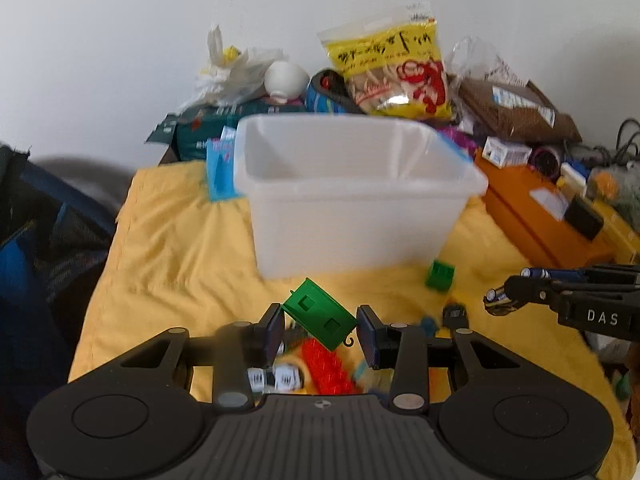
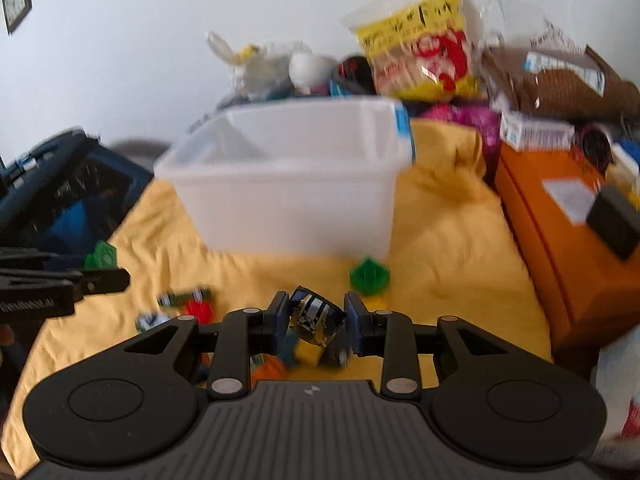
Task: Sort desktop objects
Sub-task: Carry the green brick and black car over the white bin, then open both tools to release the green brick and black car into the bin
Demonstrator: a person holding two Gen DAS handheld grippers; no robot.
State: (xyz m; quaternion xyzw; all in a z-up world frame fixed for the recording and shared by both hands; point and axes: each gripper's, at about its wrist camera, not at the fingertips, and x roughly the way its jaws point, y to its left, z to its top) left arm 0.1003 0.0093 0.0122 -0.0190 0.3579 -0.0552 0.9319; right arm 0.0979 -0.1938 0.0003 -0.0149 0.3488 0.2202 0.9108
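Left wrist view shows the left hand-held gripper [image 1: 320, 326] clamped on a green toy block [image 1: 320, 314], which is tilted, its long axis slanting down to the right between the pads. Right wrist view shows the right hand-held gripper [image 2: 316, 318] pinching a dark blue-and-white battery-like cylinder [image 2: 316, 316], also tilted. Both loads hang above the yellow cloth [image 1: 168, 248] on the surface. A white plastic bin [image 1: 352, 192] stands straight ahead of both, open-topped; the left looks slightly nearer. Another green block [image 1: 440, 275] lies beside the bin's base.
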